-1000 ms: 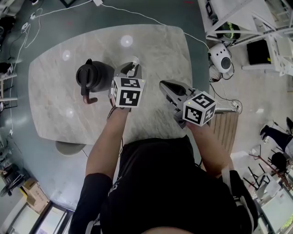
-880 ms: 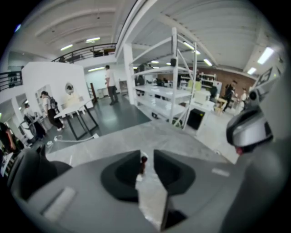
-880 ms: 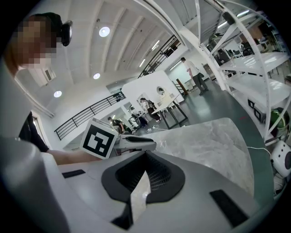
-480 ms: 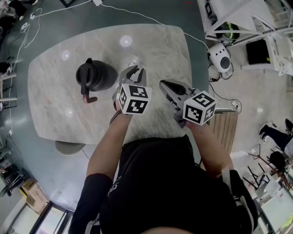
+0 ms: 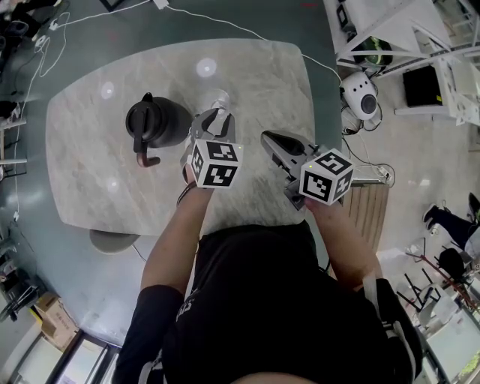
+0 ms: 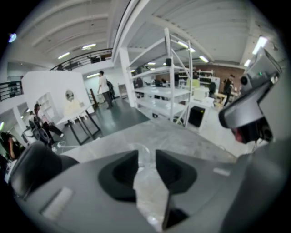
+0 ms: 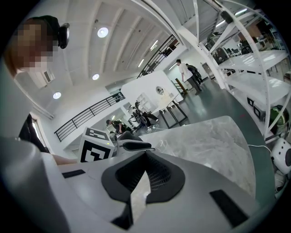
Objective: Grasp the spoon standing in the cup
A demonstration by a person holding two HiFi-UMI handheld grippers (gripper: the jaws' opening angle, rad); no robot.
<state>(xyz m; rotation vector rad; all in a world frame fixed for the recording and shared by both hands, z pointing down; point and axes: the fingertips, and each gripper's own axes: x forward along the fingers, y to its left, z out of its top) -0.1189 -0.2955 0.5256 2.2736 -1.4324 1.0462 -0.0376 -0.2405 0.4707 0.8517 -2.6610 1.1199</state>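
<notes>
A clear glass cup [image 5: 218,100] stands on the marble table [image 5: 90,172], right of a black kettle [image 5: 155,122]. I cannot make out the spoon in it; only something pale shows at the rim. My left gripper [image 5: 212,118] hovers just in front of the cup. In the left gripper view the cup [image 6: 145,151] shows through the narrow gap ahead of the left gripper [image 6: 146,158], whose jaws are opening with nothing pressed between them. My right gripper [image 5: 272,139] hangs over the table's right side, apart from the cup; in its own view the right gripper [image 7: 144,157] has its tips touching.
The kettle's handle points towards me. The kettle [image 6: 32,166] fills the left of the left gripper view. A white cable [image 5: 225,22] crosses the floor behind the table. White shelving [image 5: 397,30] and a white round device [image 5: 362,94] stand to the right.
My left gripper has drawn slightly back towards me and a little right, staying in front of the cup. The right gripper has not moved.
</notes>
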